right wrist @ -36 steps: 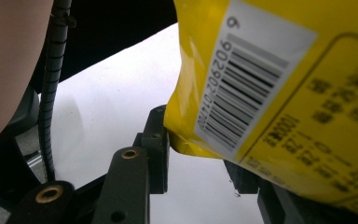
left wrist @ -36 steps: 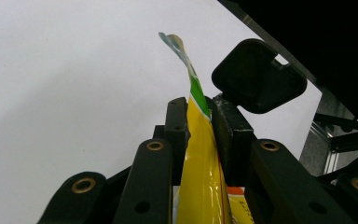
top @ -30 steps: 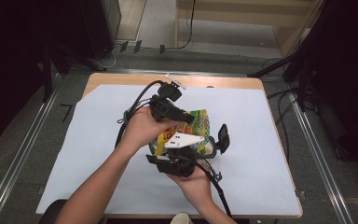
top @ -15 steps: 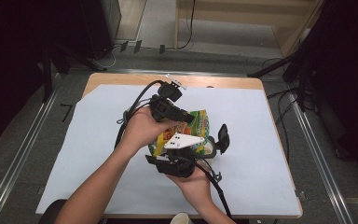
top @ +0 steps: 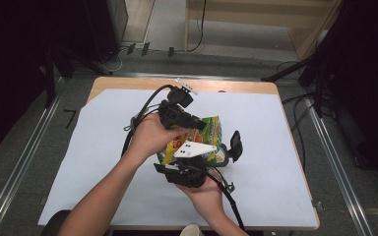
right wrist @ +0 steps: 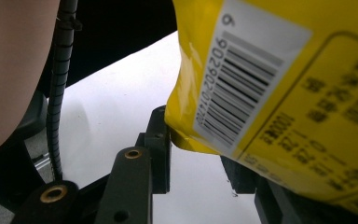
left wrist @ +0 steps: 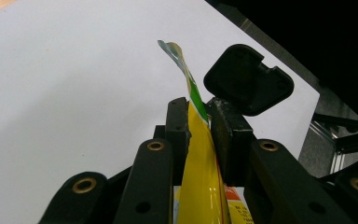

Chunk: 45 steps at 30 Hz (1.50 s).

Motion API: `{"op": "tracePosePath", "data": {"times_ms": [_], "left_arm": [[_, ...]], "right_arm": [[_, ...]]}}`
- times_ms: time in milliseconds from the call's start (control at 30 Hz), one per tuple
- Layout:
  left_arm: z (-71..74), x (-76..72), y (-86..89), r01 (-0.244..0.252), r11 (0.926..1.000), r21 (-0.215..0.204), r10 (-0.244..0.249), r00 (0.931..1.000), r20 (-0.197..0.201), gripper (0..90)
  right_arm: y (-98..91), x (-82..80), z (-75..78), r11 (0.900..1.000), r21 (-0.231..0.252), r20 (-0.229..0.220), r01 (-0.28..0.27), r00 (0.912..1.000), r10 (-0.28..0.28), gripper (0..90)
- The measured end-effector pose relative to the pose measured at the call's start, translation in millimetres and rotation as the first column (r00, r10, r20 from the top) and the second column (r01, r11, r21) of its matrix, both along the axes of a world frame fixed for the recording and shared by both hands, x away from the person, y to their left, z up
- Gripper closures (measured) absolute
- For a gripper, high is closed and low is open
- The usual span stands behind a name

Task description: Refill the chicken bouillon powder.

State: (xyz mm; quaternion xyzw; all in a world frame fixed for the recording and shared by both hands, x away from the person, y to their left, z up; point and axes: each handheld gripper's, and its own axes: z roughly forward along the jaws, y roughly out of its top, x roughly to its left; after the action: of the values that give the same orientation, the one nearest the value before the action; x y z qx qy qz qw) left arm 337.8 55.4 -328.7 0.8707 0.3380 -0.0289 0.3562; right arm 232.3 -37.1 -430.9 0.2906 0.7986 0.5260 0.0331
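High view: a yellow-and-green snack bag (top: 207, 132) was held just above the middle of the white-covered bench (top: 285, 187), between the two hands. The left hand-held gripper (top: 193, 123) came in from about 10 o'clock of the bag and lay across its upper edge. The right hand-held gripper (top: 216, 158) came up from about 6 o'clock, its grey plate (top: 193, 149) lying over the lower part of the bag. One black jaw of the right one stood out at 3 o'clock of the bag.

Left gripper view: the jaws were pressed onto a thin flattened edge of the snack bag (left wrist: 200, 154), which rose between them toward 12 o'clock and ended in a limp, curled green tip. A black pad of the other gripper sat at 2 o'clock, just beside that edge.

Right gripper view: the bag's back panel (right wrist: 279, 93), with barcode and small print, filled the upper right. Its bottom corner hung down between the jaws; the left pad touched it, but the far pad was hidden behind the film, so a firm pinch could not be confirmed.

Judgement: the bag looked light, thin, glossy and probably slippery, with crushable contents. The flat sealed edges seemed the best hold, as the puffed middle would likely slide or crumple.
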Motion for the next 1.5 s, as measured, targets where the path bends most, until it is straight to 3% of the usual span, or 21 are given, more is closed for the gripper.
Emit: {"op": "tracePosePath", "data": {"times_ms": [1500], "left_arm": [[-2.2,1.0,-0.8,0.004,0.9999,0.015,-0.004,1.0000,-0.008,77.3]], "right_arm": [[-0.2,0.1,-1.3,0.9998,-0.012,0.011,-0.013,0.9999,0.013,68.5]]}}
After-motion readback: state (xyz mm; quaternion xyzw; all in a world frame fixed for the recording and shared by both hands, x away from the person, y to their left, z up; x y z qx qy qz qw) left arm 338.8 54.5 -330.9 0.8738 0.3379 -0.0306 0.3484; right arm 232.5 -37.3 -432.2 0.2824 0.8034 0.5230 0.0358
